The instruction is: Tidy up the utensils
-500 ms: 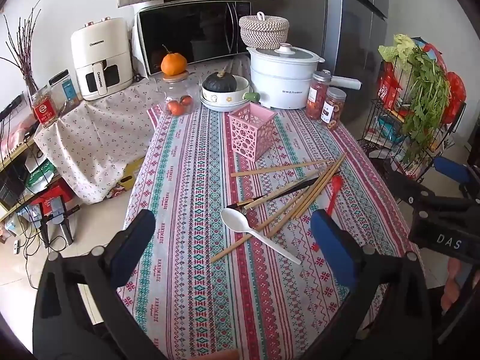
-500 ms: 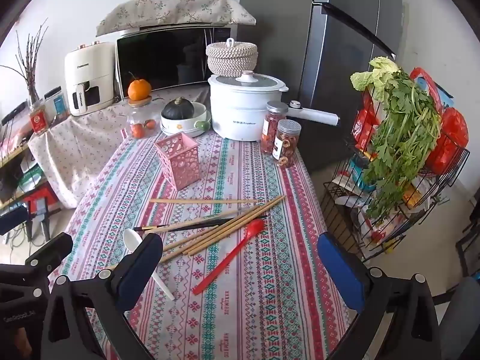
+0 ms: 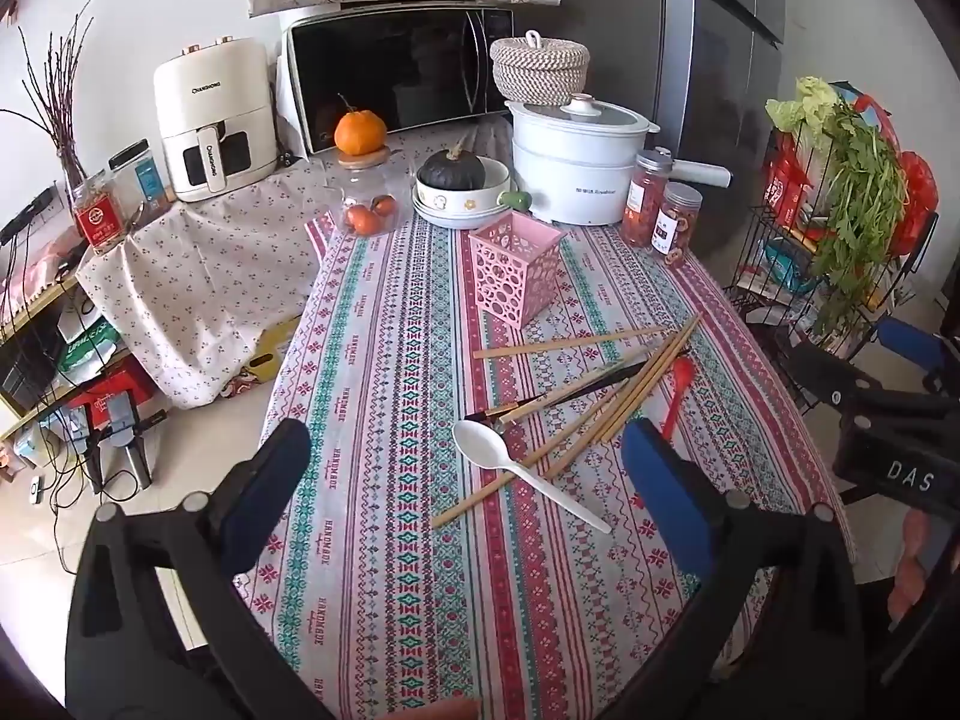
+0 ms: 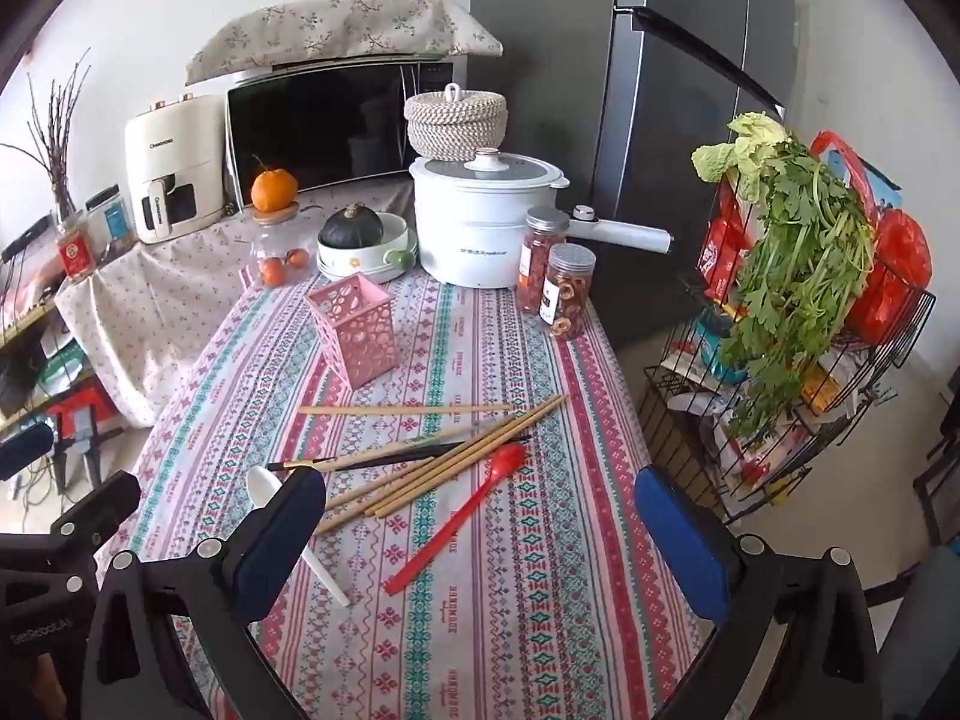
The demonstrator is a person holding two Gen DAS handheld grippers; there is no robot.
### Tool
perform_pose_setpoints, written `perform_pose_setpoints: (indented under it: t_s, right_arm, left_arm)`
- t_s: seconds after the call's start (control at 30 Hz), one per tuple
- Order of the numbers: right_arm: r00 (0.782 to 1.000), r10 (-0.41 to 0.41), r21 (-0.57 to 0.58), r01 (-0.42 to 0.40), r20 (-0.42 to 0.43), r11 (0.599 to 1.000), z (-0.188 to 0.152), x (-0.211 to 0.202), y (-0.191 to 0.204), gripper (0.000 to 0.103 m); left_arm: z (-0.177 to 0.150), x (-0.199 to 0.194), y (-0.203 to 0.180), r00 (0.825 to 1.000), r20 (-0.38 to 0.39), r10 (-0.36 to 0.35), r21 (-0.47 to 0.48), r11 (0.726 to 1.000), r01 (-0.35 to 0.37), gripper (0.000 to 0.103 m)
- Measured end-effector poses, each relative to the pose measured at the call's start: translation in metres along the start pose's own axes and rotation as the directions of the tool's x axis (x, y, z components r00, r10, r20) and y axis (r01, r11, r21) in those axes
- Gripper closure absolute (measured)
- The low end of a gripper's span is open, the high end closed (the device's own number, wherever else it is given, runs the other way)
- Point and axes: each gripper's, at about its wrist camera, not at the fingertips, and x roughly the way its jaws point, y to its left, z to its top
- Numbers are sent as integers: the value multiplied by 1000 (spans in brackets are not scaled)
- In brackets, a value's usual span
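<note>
Background: counter [image 3: 384,540] has a striped patterned cloth. At its far end: white electric pot [image 3: 573,171] with two snack jars [image 3: 663,210] just beside it, bowl holding a dark squash [image 3: 451,171], glass jar [image 3: 363,204] with an orange [image 3: 359,132] on its lid. Behind: microwave [image 3: 396,75], white air fryer [image 3: 213,120], woven basket [image 3: 539,69], grey fridge [image 4: 690,90]. Wire rack with leafy greens [image 4: 792,252] off the right side.

Left claw [image 3: 462,474] spread wide above the tabletop [image 3: 384,570], holding nothing.
A white spoon [image 3: 516,474] lies between its fingers, crossing the chopsticks [image 3: 624,396] just ahead; a red spoon [image 3: 677,387] lies by the right finger, a pink holder [image 3: 517,267] farther ahead.
</note>
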Motion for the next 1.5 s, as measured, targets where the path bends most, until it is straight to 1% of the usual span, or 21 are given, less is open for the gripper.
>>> perform_pose_setpoints:
  t_s: [0.67,1.5]
  right_arm:
    - [999,-9,21,8,32,1000,-1,-5,-2,0]
    - [1000,-7,20,6,24,1000,1,-4,-1,0]
  left_arm:
    - [0,-1,3,1000,13,-5,-16,1000,5,0]
    - [-2,0,2,1000,11,-7,-16,1000,7,0]
